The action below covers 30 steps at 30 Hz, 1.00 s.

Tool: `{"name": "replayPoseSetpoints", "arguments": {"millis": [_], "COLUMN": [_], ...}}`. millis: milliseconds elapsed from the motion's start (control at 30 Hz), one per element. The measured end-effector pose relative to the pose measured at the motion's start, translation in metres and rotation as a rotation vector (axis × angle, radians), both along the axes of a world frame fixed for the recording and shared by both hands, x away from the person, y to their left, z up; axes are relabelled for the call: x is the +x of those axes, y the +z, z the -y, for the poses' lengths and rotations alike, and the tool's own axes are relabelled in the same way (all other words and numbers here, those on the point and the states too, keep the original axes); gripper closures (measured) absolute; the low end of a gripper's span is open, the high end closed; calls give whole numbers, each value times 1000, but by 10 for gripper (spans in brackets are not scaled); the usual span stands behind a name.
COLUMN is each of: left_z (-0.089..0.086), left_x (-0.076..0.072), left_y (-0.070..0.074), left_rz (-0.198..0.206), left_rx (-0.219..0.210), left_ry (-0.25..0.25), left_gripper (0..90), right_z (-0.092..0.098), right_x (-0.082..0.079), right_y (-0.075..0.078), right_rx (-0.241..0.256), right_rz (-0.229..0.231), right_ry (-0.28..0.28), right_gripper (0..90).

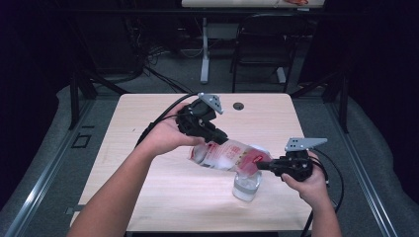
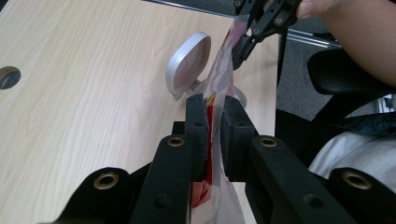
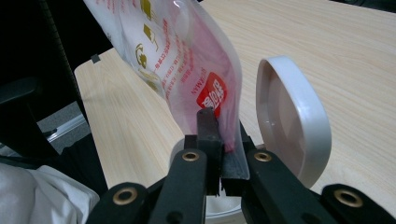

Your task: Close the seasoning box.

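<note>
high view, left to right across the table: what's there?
Person's left hand → left gripper → plastic pouch held between both grippers → right gripper → right hand. Container below the pouch skipped: it overlaps.

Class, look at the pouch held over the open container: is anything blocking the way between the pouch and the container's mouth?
Nothing visible does. The pouch, clamped by both tools, hangs just above the container. Its hinged lid stands flipped open to one side, beside the pouch rather than under it.

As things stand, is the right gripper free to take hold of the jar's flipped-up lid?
Probably not: the right gripper is shut on the pouch, as is the left gripper. The lid stands open right beside it.
</note>
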<state>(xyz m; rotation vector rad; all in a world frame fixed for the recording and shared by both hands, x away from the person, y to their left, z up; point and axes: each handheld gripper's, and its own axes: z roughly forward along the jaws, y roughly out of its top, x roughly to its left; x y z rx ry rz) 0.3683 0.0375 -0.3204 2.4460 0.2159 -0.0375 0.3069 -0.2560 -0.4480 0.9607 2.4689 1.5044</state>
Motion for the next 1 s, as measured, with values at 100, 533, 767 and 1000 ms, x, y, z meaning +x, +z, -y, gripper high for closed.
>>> {"name": "replayPoseSetpoints", "arguments": {"millis": [100, 533, 767, 1000], "left_z": [1, 2, 2, 2], "left_x": [0, 2, 2, 3], "left_y": [0, 1, 1, 1], "left_rz": [2, -2, -1, 0], "left_rx": [0, 0, -1, 0], "left_ry": [-1, -2, -2, -4], "left_gripper": [833, 834, 834, 834], "right_z": [0, 1, 1, 1], "right_x": [0, 0, 1, 1], "right_y": [0, 0, -1, -1], "right_rx": [-5, -1, -1, 0], "right_rz": [1, -6, -4, -4], "right_ry": [-1, 1, -1, -2], "right_gripper": [892, 890, 890, 890]}}
